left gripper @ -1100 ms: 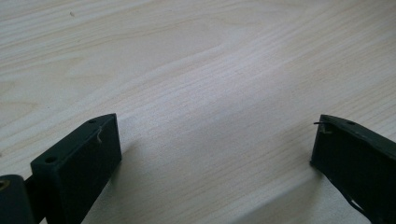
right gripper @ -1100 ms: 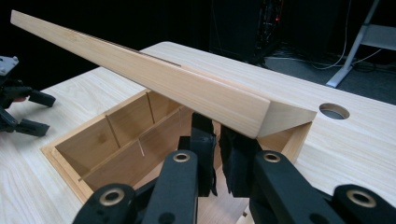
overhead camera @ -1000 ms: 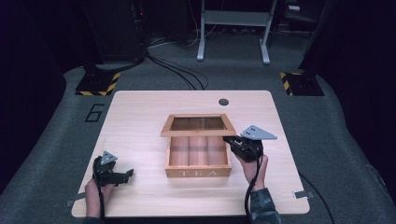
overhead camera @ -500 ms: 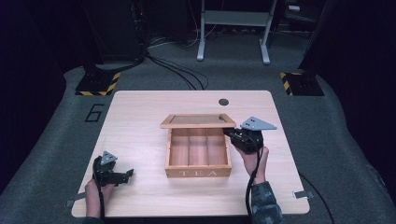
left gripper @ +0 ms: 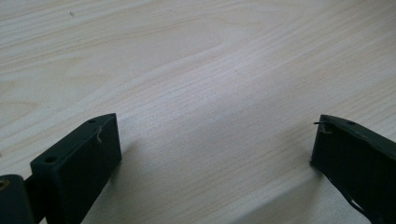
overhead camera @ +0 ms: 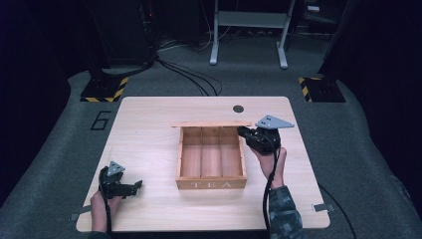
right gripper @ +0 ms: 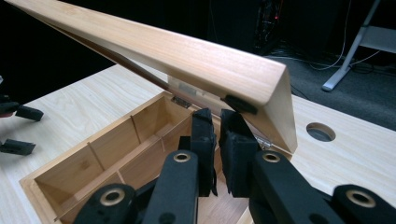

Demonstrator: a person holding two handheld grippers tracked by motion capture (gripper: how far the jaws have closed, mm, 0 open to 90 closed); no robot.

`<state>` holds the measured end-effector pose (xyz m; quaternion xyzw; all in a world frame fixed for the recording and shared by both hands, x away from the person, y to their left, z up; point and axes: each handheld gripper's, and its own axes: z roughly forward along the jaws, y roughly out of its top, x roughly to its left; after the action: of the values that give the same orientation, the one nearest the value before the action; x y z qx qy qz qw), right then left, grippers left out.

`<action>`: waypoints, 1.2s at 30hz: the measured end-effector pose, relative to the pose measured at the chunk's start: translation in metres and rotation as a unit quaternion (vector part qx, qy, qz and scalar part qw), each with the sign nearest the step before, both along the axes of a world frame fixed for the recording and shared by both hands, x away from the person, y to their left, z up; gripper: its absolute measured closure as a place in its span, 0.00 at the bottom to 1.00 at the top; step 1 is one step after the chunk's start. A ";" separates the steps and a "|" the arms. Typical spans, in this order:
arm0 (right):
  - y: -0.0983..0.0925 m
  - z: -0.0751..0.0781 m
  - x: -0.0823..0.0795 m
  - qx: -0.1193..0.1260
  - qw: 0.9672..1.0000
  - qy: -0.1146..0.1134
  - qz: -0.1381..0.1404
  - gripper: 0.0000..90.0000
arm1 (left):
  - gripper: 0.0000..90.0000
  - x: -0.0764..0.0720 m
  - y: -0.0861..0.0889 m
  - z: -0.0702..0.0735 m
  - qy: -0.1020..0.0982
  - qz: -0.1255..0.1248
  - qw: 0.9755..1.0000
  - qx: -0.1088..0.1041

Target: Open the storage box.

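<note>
My right gripper (right gripper: 217,130) has its jaws nearly together, tips under the raised lid (right gripper: 187,60) of the wooden box (right gripper: 107,154). Box is open, with dividers inside. Round hole (right gripper: 321,131) in the table (right gripper: 84,100) beyond. Other gripper (right gripper: 16,130) sits at the far edge.

A pale wooden tabletop (overhead camera: 149,139) on grey floor (overhead camera: 50,164) — a round hole (overhead camera: 238,108) near its far edge, black cables (overhead camera: 189,79) beyond.

Setting: lab or test studio. Evidence: pale wooden table (overhead camera: 149,129) on grey carpet (overhead camera: 59,149), hazard-striped stand bases (overhead camera: 105,89), trailing floor cables (overhead camera: 184,74), metal frame legs (overhead camera: 249,35), dark surrounds.
</note>
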<state>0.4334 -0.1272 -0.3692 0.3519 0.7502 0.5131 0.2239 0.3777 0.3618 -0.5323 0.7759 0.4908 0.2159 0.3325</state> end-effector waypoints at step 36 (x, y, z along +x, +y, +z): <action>0.003 0.028 0.041 -0.015 1.000 0.012 -0.004 0.93 | 0.01 0.000 0.000 0.000 0.000 0.000 1.000 -0.001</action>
<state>0.4740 -0.1241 -0.3413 0.3578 0.7586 0.4969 0.2227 0.3779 0.3618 -0.5322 0.7756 0.4912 0.2154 0.3328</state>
